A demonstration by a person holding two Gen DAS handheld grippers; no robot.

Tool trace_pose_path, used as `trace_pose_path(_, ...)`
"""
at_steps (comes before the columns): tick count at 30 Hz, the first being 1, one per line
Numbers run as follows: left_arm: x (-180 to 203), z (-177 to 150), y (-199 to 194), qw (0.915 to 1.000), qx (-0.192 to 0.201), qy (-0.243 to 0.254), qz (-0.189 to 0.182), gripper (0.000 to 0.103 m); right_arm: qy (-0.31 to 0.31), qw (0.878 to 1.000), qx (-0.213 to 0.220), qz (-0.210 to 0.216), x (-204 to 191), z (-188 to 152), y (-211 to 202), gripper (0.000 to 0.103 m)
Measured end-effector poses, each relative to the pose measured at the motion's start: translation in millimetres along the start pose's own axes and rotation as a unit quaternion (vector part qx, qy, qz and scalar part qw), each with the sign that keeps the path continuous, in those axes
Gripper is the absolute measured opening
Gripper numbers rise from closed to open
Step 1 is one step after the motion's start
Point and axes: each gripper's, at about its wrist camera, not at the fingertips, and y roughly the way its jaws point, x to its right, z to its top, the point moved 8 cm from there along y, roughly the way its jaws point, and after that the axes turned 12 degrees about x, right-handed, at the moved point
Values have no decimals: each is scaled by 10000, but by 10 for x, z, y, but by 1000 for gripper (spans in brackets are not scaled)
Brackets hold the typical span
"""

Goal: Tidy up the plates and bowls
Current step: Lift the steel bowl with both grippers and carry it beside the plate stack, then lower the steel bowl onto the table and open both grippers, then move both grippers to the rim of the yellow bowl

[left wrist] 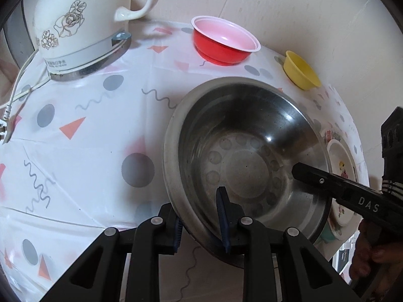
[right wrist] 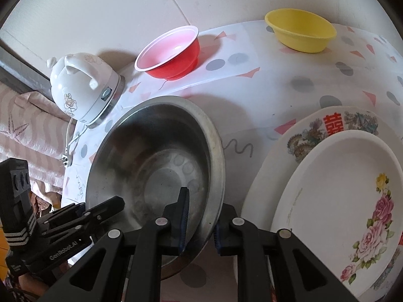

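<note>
A steel bowl (left wrist: 241, 156) is held tilted above the patterned table by both grippers. My left gripper (left wrist: 201, 229) is shut on its near-left rim, one finger inside and one outside. My right gripper (right wrist: 201, 229) is shut on the bowl (right wrist: 156, 166) at its right rim; it also shows in the left wrist view (left wrist: 327, 183). A red bowl (left wrist: 224, 42) and a yellow bowl (left wrist: 301, 70) stand at the back. A white floral plate (right wrist: 337, 196) lies stacked on a larger decorated plate (right wrist: 347, 120) to the right.
A white electric kettle (left wrist: 80, 25) with its cord (left wrist: 17, 93) stands at the back left on the patterned tablecloth (left wrist: 88, 156). A wall runs behind the table. The table's front edge is just below the grippers.
</note>
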Motion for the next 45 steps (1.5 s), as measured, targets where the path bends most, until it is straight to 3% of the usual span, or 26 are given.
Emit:
trace_pose_path(4, -8, 0, 0, 10000, 4, 5, 4, 25, 5, 10000, 36, -65, 21, 17, -78, 19)
trace_pose_path(6, -6, -6, -4, 10000, 16, 30, 16, 25, 4, 9998, 134, -124, 25, 59, -152, 26)
trace_pose_path(17, 24, -11, -30, 9999, 26, 130, 9, 25, 508, 9972, 535, 88, 160, 273, -463, 26)
trace_pose_path(24, -21, 43, -107, 9998, 180, 78, 71, 25, 800, 9938, 766, -19, 329, 360, -605, 26)
trace_pose_path(26, -32, 49, -120, 9998, 197, 65, 64, 30, 866, 9930, 801, -35, 370, 372, -624, 26)
trace_pose_path(28, -60, 69, -147, 9996, 253, 42, 97, 45, 932, 9922, 828, -39, 406, 388, -634, 26)
trace_pose_path(30, -94, 105, -182, 9993, 337, 4, 149, 50, 981, 9915, 851, -41, 430, 408, -646, 26)
trace_pose_path(32, -127, 155, -223, 9991, 393, -67, 165, 51, 998, 9911, 876, -65, 455, 432, -652, 26)
trace_pose_path(35, -161, 265, -264, 9987, 436, -182, 194, 60, 1039, 9903, 915, -76, 500, 486, -671, 26)
trace_pose_path(41, -80, 491, -308, 9982, 488, -331, 109, 61, 1113, 9890, 964, -158, 600, 588, -677, 26)
trace_pose_path(45, 57, 634, -309, 9981, 572, -138, 200, 76, 1195, 9877, 988, -186, 679, 651, -678, 26)
